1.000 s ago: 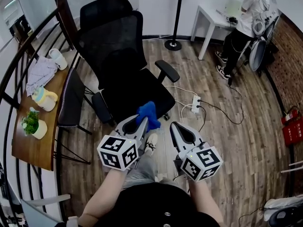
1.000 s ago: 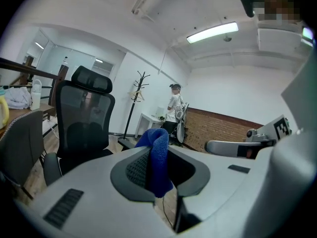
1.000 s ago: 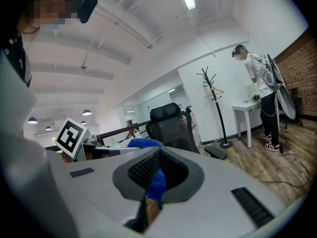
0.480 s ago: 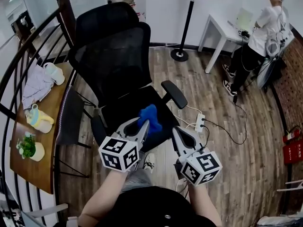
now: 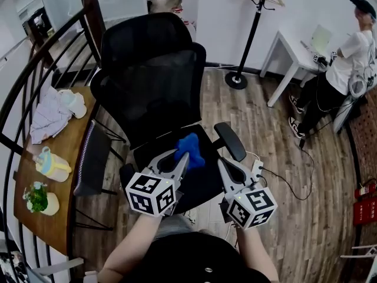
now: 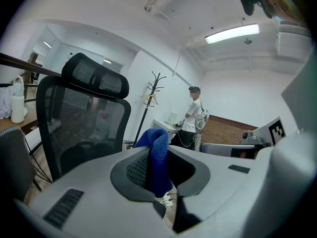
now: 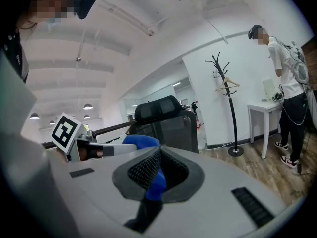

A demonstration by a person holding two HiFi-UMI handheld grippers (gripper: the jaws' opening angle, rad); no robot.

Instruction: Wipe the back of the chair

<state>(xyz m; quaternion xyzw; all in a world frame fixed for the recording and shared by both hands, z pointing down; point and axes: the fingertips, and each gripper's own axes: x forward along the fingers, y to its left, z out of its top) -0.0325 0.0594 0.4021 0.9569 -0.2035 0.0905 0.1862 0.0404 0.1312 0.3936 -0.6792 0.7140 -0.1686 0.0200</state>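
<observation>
The black office chair shows its mesh back and headrest facing me, with its seat just beyond my grippers. My left gripper is shut on a blue cloth, which bunches above its tips over the seat's front. In the left gripper view the blue cloth hangs between the jaws, with the chair back ahead to the left. My right gripper is beside it, shut and holding nothing. The right gripper view shows the chair ahead and the blue cloth at the left gripper's tip.
A wooden side table at the left carries a crumpled cloth, a yellow pitcher and a potted plant. A dark side chair stands beside it. A coat stand, white desk, person and power strip are to the right.
The office chair has come nearer and lower in the view; its seat now lies right beyond both grippers. The left gripper still holds the blue cloth.
</observation>
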